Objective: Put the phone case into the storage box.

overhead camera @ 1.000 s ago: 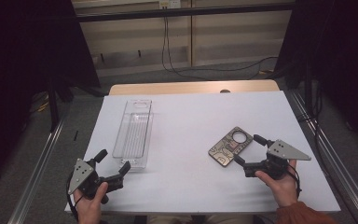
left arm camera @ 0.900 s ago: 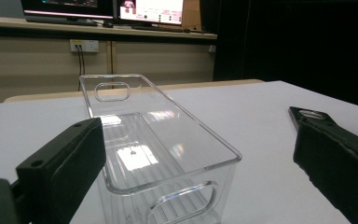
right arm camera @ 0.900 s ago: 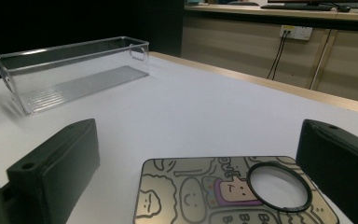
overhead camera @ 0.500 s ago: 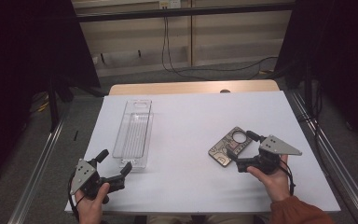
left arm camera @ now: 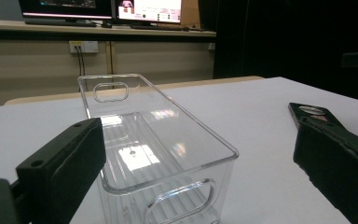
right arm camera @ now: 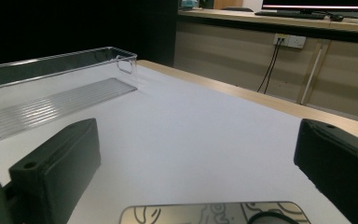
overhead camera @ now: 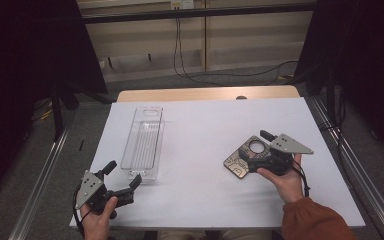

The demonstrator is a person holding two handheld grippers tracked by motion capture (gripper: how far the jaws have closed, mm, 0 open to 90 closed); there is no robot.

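while the right tool (overhead camera: 254, 149) gapes unclenched, the dark patterned plate (overhead camera: 245, 156) lies on the table between its jaws.

The patterned plate (right arm camera: 214, 212) is cut off at 6 o'clock in the right gripper view. Its right part is hidden beneath the right gripper (overhead camera: 254, 151) in the high view.
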